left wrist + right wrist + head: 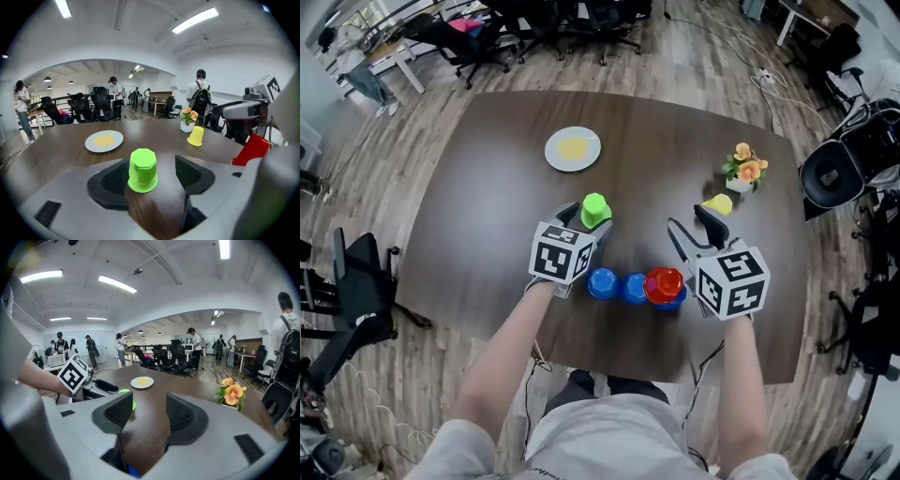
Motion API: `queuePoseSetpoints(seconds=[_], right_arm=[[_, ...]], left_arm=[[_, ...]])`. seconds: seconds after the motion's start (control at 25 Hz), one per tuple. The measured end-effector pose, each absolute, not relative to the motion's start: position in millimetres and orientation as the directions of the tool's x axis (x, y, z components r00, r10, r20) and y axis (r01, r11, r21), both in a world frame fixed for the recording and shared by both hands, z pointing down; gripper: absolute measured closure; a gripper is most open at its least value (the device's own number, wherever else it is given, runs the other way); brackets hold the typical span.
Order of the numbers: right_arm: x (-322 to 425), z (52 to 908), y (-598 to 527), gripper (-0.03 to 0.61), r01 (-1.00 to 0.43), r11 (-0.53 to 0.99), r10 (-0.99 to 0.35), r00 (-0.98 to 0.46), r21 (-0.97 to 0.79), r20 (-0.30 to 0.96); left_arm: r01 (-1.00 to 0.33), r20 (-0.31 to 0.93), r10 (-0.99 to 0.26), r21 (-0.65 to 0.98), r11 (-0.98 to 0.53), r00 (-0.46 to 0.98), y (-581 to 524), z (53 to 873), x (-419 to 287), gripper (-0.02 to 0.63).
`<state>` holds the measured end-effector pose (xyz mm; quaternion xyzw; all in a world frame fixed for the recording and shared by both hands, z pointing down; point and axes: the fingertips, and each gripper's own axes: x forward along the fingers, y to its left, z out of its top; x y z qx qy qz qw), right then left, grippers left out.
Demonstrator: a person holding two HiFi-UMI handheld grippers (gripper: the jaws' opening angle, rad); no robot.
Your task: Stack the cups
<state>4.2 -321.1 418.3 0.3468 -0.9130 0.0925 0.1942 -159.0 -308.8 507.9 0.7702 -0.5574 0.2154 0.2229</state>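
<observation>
As plate (573, 148) sits, flowers (746, 167) nr yellow cup (718, 203)

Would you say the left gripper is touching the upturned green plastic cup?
Cannot tell. The left gripper view shows the left gripper open around the green cup: bare table beside one finger, but the cup overlaps the other.

No legible words, brand names, numbers or labels anywhere in these views. Only black-and-white square marker patterns, printed on the faces of the left cube (561, 253) on the left gripper (589, 217) and of the right cube (731, 281) on the right gripper (692, 230). Blocky coded shapes rather than letters or digits, and too small and blurred to tell on anything in the office background.
</observation>
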Motion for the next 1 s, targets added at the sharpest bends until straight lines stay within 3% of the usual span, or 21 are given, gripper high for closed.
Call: queuePoseSetpoints(seconds=[0.28, 0.44, 1.0], right_arm=[[6, 440, -331, 0.353, -0.666, 0.741, -0.572, -0.691, -0.084, 0.441], [10, 450, -332, 0.353, -0.67, 0.737, -0.565, -0.683, -0.09, 0.463], [26, 430, -313, 0.353, -0.775, 0.628, -0.677, -0.588, -0.07, 0.443]], left_arm=[[-0.96, 0.612, -0.745, 0.098, -0.261, 0.265, -328, 535, -171, 0.301], [-0.969, 0.609, -0.759, 0.073, -0.238, 0.232, -333, 537, -178, 0.391], [-0.936, 0.524, -0.79, 0.045, -0.348, 0.319, -305, 465, -159, 0.397]])
